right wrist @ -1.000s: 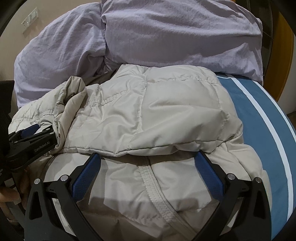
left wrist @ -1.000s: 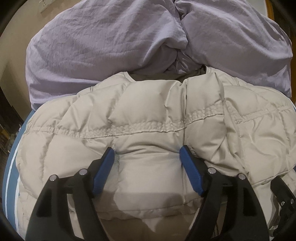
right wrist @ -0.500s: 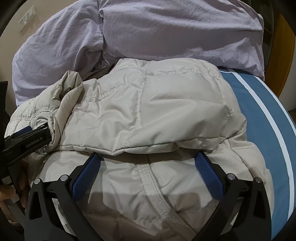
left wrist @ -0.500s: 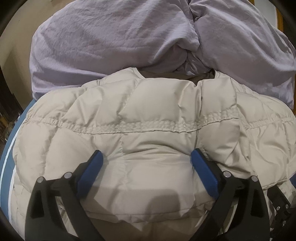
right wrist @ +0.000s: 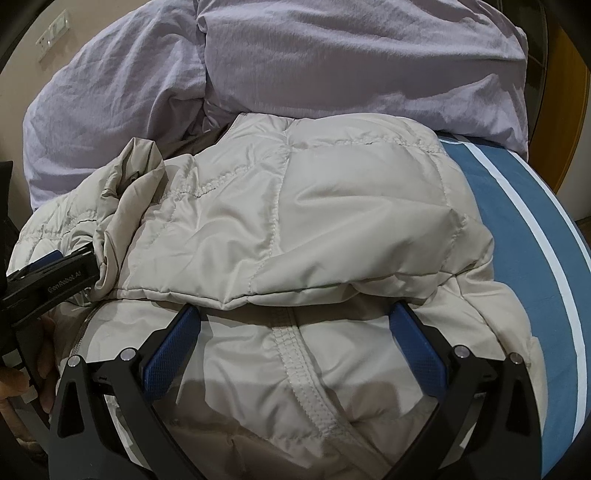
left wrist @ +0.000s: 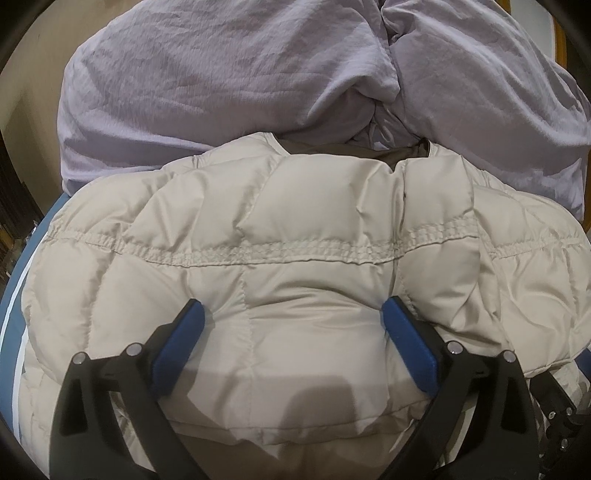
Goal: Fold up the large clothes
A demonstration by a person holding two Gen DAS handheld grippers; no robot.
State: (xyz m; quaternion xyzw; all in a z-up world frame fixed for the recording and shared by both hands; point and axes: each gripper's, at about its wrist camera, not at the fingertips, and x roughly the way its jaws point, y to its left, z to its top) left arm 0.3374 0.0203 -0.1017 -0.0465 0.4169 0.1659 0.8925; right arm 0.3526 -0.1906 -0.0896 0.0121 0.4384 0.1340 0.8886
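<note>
A beige quilted puffer jacket [left wrist: 295, 229] lies folded over itself on the bed; it also shows in the right wrist view [right wrist: 295, 206]. My left gripper [left wrist: 291, 317] is open, its blue pads [left wrist: 177, 343] spread wide over the jacket's upper layer, holding nothing. My right gripper [right wrist: 291, 325] is open too, its pads [right wrist: 413, 350] either side of the zipper seam [right wrist: 303, 369] just below the folded edge. The left gripper's black finger [right wrist: 51, 280] shows at the left of the right wrist view, by a bunched fold of jacket.
A lilac duvet [left wrist: 258, 81] is heaped behind the jacket, also in the right wrist view [right wrist: 332, 62]. The blue bedsheet with white stripes [right wrist: 535, 229] is bare to the right. A wall with a switch plate [right wrist: 53, 31] is at the far left.
My left gripper's jaws have spread wider and the view has shifted left across the jacket. The right gripper has stayed open and has hardly moved.
</note>
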